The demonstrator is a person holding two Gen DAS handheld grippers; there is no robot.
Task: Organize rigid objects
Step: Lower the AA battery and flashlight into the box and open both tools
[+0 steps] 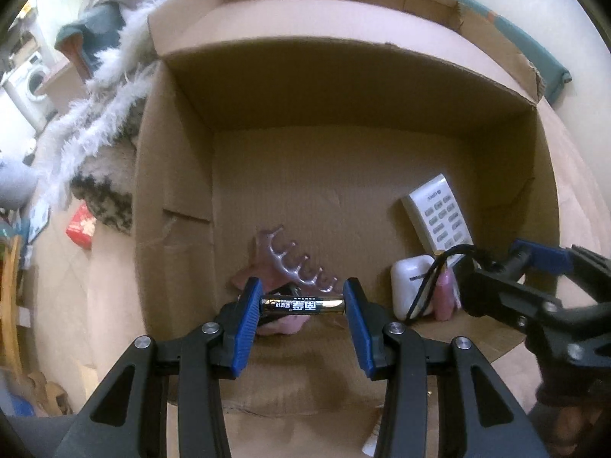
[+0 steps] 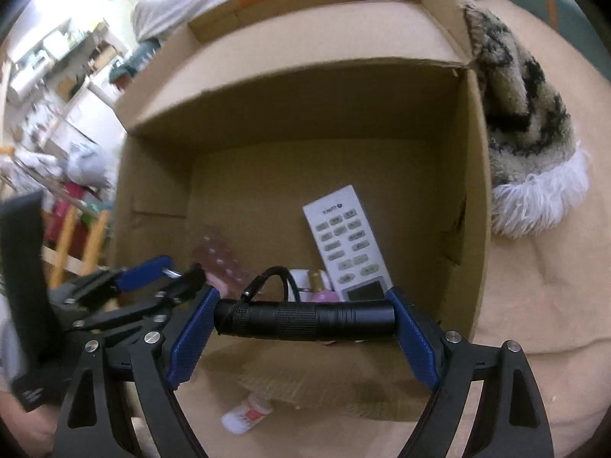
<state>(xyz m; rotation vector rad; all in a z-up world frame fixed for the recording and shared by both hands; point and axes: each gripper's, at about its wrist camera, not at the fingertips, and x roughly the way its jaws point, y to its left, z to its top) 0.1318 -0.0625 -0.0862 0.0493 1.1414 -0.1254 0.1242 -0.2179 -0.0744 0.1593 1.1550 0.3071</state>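
My left gripper (image 1: 303, 304) is shut on a black and gold battery (image 1: 301, 304), held crosswise end to end between the blue pads over the front of an open cardboard box (image 1: 343, 72). My right gripper (image 2: 304, 318) is shut on a black flashlight (image 2: 305, 318) with a black cord loop, also held crosswise above the box (image 2: 290, 87). On the box floor lie a white remote (image 1: 439, 212), a white earbud case (image 1: 410, 290), a pink hair claw (image 1: 298, 263) and a small pink bottle (image 1: 445, 294). The right gripper shows at the right in the left wrist view, the left gripper at the left in the right wrist view.
A furry white and patterned garment (image 2: 530, 133) lies against the box on a beige bed cover (image 2: 553, 286). A small white tube (image 2: 246, 416) lies just outside the near box wall. A red packet (image 1: 81, 225) and room clutter sit to the left.
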